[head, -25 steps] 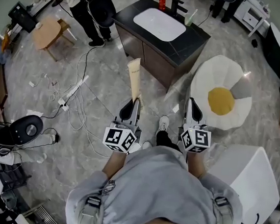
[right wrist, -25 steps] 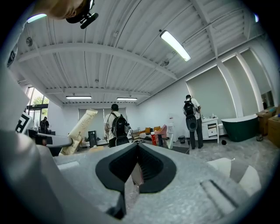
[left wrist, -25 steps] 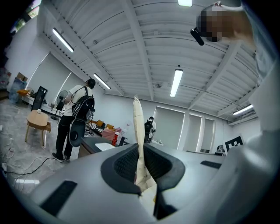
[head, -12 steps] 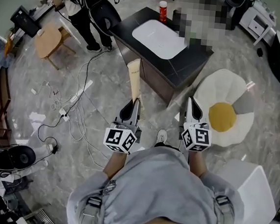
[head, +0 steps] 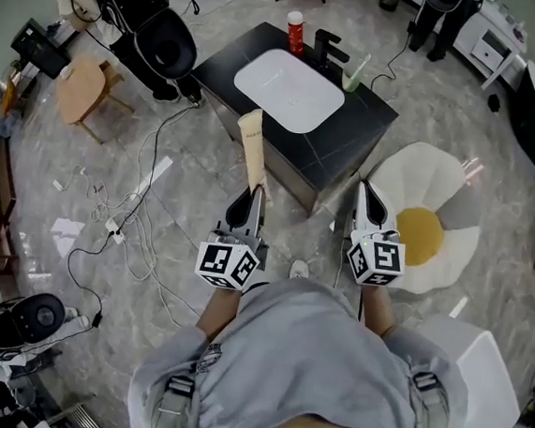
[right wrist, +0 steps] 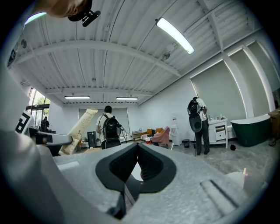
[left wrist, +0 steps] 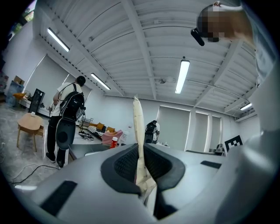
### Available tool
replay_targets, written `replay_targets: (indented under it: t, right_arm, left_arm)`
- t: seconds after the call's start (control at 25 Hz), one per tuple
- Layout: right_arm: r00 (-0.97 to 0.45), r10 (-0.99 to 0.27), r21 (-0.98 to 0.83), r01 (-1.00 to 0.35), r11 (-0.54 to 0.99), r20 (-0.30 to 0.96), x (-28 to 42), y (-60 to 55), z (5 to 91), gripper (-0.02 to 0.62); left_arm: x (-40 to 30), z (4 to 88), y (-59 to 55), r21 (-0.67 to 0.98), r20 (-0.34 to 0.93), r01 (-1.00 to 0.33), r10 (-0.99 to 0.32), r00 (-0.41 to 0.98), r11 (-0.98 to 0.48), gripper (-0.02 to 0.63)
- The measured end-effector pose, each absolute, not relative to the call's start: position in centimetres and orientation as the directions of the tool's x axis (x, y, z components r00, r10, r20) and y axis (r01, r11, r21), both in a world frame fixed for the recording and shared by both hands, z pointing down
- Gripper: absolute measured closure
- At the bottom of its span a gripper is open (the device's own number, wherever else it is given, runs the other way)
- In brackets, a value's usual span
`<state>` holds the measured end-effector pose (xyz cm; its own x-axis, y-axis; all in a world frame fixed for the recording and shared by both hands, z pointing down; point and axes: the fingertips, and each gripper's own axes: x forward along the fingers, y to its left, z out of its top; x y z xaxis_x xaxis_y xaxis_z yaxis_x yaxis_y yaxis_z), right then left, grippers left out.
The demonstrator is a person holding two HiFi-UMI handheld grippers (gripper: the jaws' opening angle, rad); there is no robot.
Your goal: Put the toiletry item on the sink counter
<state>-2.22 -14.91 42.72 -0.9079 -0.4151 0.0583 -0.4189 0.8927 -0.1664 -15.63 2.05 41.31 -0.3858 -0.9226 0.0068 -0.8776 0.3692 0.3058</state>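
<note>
Short of the sink counter (head: 362,114), the left gripper (head: 255,198) is pinching the seemingly light, squashy tube (head: 253,146) low down; the right gripper (head: 370,201) is hanging closed, empty.

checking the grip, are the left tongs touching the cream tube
Touching. The left gripper view shows the left tongs clamped on the cream tube from both sides.
</note>
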Motion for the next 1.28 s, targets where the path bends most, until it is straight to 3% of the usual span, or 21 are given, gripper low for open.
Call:
replay_targets:
  t: [0.8,1.28]
  right_arm:
    - [-0.845,-0.526,-0.179,-0.534,0.826,0.095,-1.5,-20.8,45.7,0.591]
    - [-0.742,-0.666,-0.179,-0.668,0.722,0.082,-7.3,-23.1,45.2,0.591]
  left_arm:
    - [-17.1,43.9,-5.7,0.316,0.030,-0.914,-0.966,-0.259,0.255,0.575]
    - [-24.7,43.7,-11.5,0.304,0.022,-0.950,-0.998,-0.063,0.066,0.575]
